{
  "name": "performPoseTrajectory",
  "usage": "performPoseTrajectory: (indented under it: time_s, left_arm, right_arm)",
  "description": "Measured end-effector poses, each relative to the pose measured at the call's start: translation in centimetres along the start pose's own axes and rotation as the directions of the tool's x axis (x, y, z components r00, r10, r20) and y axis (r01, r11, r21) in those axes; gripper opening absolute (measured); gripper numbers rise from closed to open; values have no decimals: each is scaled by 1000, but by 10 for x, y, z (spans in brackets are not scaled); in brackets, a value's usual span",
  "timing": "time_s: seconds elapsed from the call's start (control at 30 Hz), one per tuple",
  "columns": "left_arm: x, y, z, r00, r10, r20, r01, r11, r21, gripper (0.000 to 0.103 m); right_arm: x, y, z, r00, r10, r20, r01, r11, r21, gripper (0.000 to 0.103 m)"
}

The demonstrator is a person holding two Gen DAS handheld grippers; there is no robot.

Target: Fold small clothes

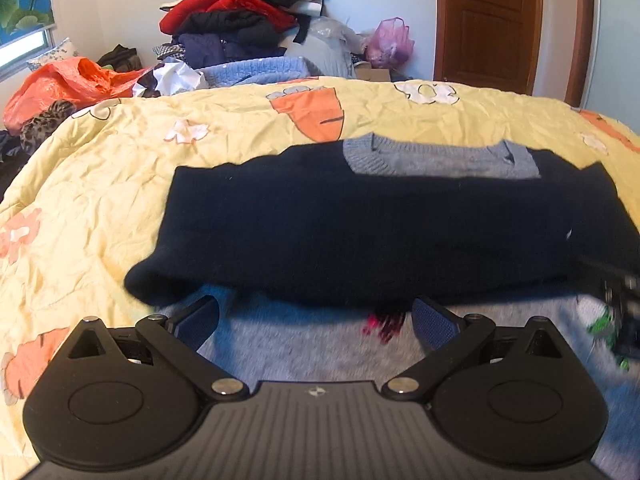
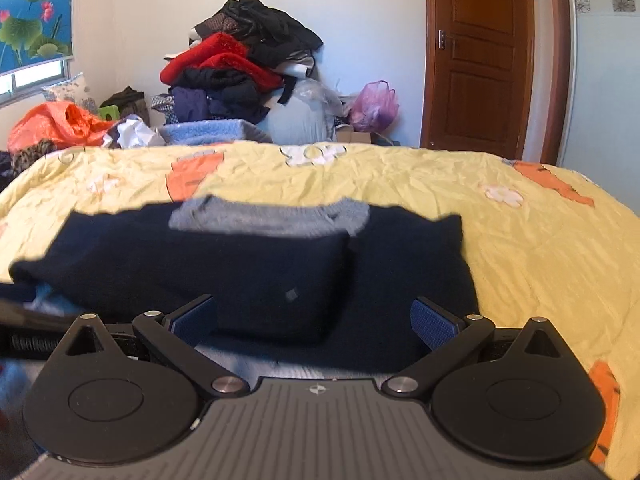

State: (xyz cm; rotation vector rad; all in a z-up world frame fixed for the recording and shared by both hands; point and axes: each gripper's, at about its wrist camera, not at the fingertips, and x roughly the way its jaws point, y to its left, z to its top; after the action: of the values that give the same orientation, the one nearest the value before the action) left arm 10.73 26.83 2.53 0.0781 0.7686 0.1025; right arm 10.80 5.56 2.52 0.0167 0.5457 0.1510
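Lying crosswise just beyond the left gripper (image 1: 316, 316), whose jaws are standing wide apart and holding nothing, a navy sweater (image 1: 360, 224) is stretching its long axis left to right on the yellow bedspread (image 1: 100, 184), grey collar (image 1: 440, 160) pointing away. Ahead of the right gripper (image 2: 316, 320), likewise spread and empty, the sweater is lying the same way, a sleeve folded over its front.

Ahead of my jaws lies a dark navy sweater (image 1: 360, 220), soft matt knit with a grey ribbed collar (image 1: 440, 160). Under it, the yellow bedsheet (image 1: 100, 200) is thin, crinkled cloth. My finger pads (image 2: 434, 324) are blue, rough-textured; my body is matt black plastic with shiny metal pins.
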Motion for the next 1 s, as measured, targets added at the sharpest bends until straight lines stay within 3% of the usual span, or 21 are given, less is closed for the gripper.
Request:
performPoseTrajectory:
  time_s: [0.2,0.3,1.0]
  left_arm:
    - [-6,6,22,1000,-4,30,6,998,-59,103]
    - [-8,4,25,999,2,46,0,999,-42,103]
    - [-18,2,5,1000,-18,8,19,998,-67,103]
  right_arm:
    - [7,16,28,1000,-13,9,13,1000,-18,103]
    - [4,23,27,999,-44,23,45,997,-57,103]
    - [-15,21,11,999,-11,-39,9,999,-37,103]
